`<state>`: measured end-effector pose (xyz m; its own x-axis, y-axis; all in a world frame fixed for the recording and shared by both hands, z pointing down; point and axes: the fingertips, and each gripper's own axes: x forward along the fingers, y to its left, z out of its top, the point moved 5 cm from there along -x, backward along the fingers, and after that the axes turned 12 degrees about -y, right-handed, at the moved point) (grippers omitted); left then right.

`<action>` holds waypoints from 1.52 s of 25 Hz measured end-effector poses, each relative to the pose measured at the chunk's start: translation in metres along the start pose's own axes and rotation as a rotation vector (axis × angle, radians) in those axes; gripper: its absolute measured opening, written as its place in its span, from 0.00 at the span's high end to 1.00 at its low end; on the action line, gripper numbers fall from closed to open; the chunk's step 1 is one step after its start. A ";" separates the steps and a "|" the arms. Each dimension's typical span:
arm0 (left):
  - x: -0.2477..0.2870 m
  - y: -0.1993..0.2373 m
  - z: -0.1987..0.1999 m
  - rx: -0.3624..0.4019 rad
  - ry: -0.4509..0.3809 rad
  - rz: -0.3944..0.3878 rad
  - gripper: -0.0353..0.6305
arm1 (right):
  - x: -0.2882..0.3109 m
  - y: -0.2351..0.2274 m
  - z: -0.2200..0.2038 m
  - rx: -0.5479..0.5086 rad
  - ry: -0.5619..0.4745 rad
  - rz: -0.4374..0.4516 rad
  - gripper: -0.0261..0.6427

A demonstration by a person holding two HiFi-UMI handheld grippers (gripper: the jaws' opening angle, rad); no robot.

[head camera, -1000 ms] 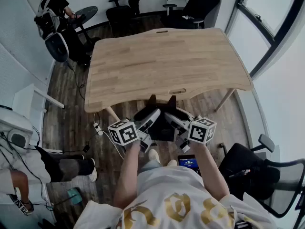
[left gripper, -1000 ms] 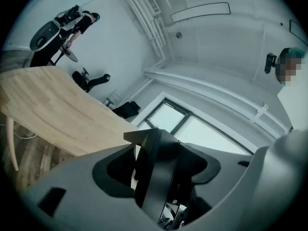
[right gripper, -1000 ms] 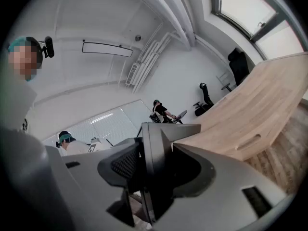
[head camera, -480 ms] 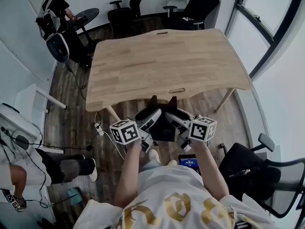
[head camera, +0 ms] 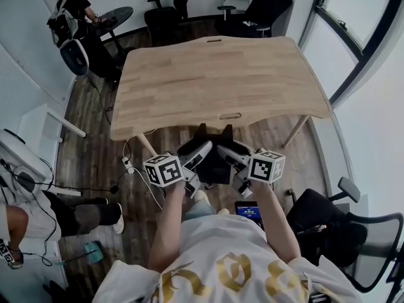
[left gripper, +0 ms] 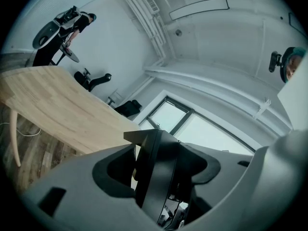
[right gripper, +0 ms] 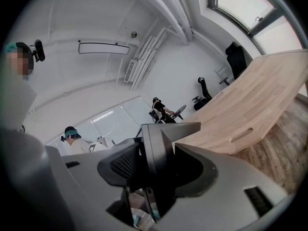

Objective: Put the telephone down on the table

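While the head view takes in both tools at once, it gives the telephone (head camera: 214, 166) only as a dark, blocky lump. The telephone is held in the air just short of the near edge of the table (head camera: 214, 81), over the plank floor (head camera: 95, 150). The left gripper (head camera: 199, 150) and the right gripper (head camera: 230, 151) close on it from either side, with their marker cubes nearest the person's forearms.

The left gripper view shows what that angle misses. The telephone (left gripper: 157, 179) is a smooth, matt black slab with a sharp corner, standing edge-on between the jaws. Grey moulded shells flank it, and a black pad (left gripper: 113, 176) sits against its side. The right gripper view shows the same slab, and there a cross-hatched pad (right gripper: 124, 166) is pressed to it. Both tools are clamped on the telephone.

From above, the table is pale wood with fine grain, rounded corners and splayed legs, and a slot (head camera: 230, 116) is cut near the front edge. Only the left gripper view catches the window (left gripper: 192, 124) head-on. Only the right gripper view shows a seated person (right gripper: 161, 110) beyond the tabletop at eye level. Black office chairs (head camera: 252, 11) stand past the far edge of the table.
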<state>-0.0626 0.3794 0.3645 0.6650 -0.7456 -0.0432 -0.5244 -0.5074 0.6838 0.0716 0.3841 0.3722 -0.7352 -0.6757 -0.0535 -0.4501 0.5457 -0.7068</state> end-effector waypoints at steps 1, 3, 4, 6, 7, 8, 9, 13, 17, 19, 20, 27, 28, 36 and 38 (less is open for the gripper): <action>0.002 -0.003 -0.005 0.004 -0.001 0.001 0.56 | -0.005 -0.003 0.000 0.002 0.001 0.004 0.65; 0.005 -0.005 -0.010 0.008 -0.006 0.004 0.56 | -0.010 -0.007 0.002 0.002 0.006 0.012 0.65; 0.007 -0.004 -0.010 0.007 -0.009 0.006 0.56 | -0.009 -0.009 0.003 0.001 0.009 0.015 0.65; 0.013 0.000 -0.008 0.003 -0.016 0.008 0.56 | -0.004 -0.014 0.008 -0.004 0.014 0.017 0.65; 0.017 0.002 -0.006 0.003 -0.019 0.009 0.56 | 0.000 -0.018 0.011 -0.005 0.015 0.018 0.65; 0.022 0.005 -0.004 0.004 -0.020 0.009 0.56 | 0.003 -0.021 0.014 -0.004 0.016 0.018 0.65; 0.027 0.009 -0.003 0.004 -0.019 0.009 0.56 | 0.006 -0.026 0.016 -0.003 0.017 0.018 0.65; 0.049 0.029 0.003 -0.006 -0.012 0.008 0.56 | 0.025 -0.048 0.024 0.003 0.022 0.009 0.65; 0.078 0.055 0.015 -0.020 -0.007 0.010 0.56 | 0.052 -0.074 0.039 0.004 0.033 -0.001 0.65; 0.094 0.072 0.026 -0.028 -0.001 0.012 0.56 | 0.072 -0.088 0.048 0.009 0.040 -0.007 0.65; 0.104 0.083 0.034 -0.032 0.004 0.013 0.56 | 0.085 -0.095 0.053 0.013 0.044 -0.012 0.65; 0.156 0.150 0.071 -0.050 0.030 -0.011 0.56 | 0.157 -0.143 0.076 0.018 0.058 -0.045 0.65; 0.166 0.159 0.075 -0.054 0.038 -0.014 0.56 | 0.166 -0.152 0.080 0.018 0.060 -0.054 0.65; 0.234 0.229 0.118 -0.097 0.104 -0.029 0.56 | 0.243 -0.207 0.113 0.042 0.060 -0.114 0.65; 0.245 0.241 0.124 -0.104 0.115 -0.038 0.56 | 0.255 -0.215 0.117 0.039 0.054 -0.128 0.65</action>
<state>-0.0926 0.0210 0.4282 0.7430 -0.6692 0.0096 -0.4439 -0.4819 0.7554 0.0405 0.0367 0.4280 -0.6999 -0.7102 0.0758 -0.5224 0.4366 -0.7325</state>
